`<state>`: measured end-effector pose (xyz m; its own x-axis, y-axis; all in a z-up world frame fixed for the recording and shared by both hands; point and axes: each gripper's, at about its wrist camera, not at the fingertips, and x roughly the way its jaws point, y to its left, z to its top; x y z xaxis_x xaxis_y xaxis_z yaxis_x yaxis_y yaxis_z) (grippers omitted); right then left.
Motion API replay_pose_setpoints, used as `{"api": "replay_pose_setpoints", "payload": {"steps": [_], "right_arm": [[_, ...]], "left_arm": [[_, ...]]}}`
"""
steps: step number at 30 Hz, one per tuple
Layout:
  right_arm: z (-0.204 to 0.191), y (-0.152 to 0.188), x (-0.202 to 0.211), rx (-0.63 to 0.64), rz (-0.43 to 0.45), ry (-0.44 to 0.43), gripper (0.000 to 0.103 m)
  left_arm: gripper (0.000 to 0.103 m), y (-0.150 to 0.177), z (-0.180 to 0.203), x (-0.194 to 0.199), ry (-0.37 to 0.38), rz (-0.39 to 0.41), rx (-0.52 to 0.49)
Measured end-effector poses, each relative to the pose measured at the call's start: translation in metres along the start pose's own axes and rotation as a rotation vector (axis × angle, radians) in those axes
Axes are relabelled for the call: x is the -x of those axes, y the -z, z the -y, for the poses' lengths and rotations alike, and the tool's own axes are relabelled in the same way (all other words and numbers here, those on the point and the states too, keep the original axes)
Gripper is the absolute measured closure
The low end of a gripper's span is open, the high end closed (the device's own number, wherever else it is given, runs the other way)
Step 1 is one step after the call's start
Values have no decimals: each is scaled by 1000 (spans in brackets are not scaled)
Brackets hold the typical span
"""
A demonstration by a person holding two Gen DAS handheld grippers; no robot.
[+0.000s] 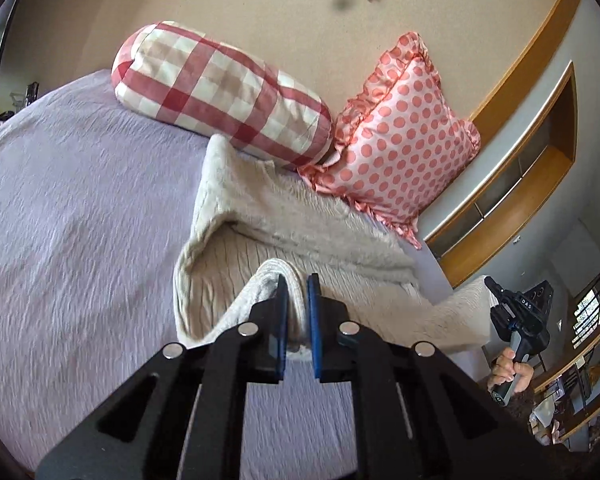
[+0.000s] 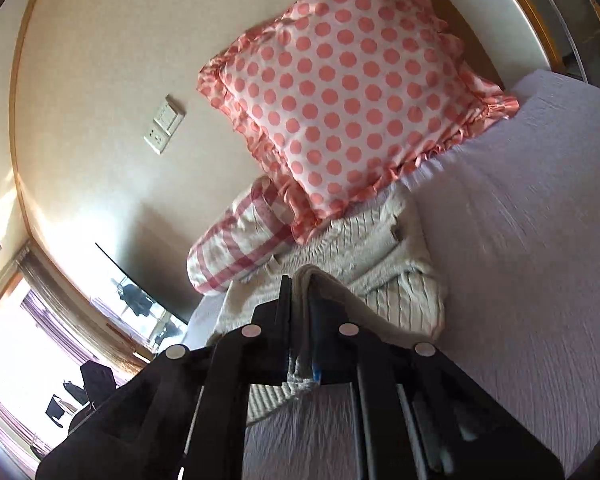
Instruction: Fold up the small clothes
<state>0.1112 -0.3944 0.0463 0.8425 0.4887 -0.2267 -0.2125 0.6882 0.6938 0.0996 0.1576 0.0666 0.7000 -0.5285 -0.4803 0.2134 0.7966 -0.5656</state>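
Note:
A cream ribbed knit garment [image 1: 300, 224] lies on the lilac bedspread [image 1: 80, 220], partly doubled over, its far end against the cushions. My left gripper [image 1: 298, 284] is shut on the garment's near edge, which bunches between the fingers. My right gripper [image 2: 300, 288] is shut on another part of the near edge of the garment [image 2: 380, 264] and lifts it off the bedspread [image 2: 520, 260]. The right gripper also shows in the left wrist view [image 1: 496, 286], held by a hand at the right.
A red-checked bolster [image 1: 220, 84] and a pink polka-dot cushion [image 1: 400, 132] lean against the wall at the bed's head. Both also show in the right wrist view, the bolster [image 2: 236, 244] and the cushion [image 2: 352, 80]. Wooden shelving [image 1: 540, 160] stands to the right.

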Motion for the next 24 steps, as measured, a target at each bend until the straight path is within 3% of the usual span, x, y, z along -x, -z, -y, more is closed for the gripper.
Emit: {"api": "replay_pose_setpoints", "payload": {"steps": [6,11,13,15,16,17,18,19,22,24], "right_arm": [[59,-52,-122,-201,-19,142,95],[91,-62,-181,-283,-18,258,95],[98,-68,-193,-324,-4,357,94],[108,-75,-199,-371,22,451,80],[113,-79,-200,-393,31,471,47],[116,-83,-199,-410,49,467,23],[117,-86,-194,-414,76,437,23],[113,-89,-187,-398,100,399,23],[86,-90,-163,-253,133,328,23],[61,-84,-153,-132,91,285,23]], "left_arm": [[95,-107,-34,-114,-151,-39,62],[95,-139,-56,-187,-264,-114,76],[95,-148,-60,-208,-305,-135,64],[95,-154,-70,-225,-332,-168,99],[93,-157,-74,-230,-331,-175,121],[91,-161,-77,-231,-322,-175,138],[90,-165,-78,-229,-309,-170,154],[86,-168,-77,-223,-296,-149,157],[39,-169,-63,-189,-300,-65,73],[35,-156,-60,-171,-264,-92,37]]}}
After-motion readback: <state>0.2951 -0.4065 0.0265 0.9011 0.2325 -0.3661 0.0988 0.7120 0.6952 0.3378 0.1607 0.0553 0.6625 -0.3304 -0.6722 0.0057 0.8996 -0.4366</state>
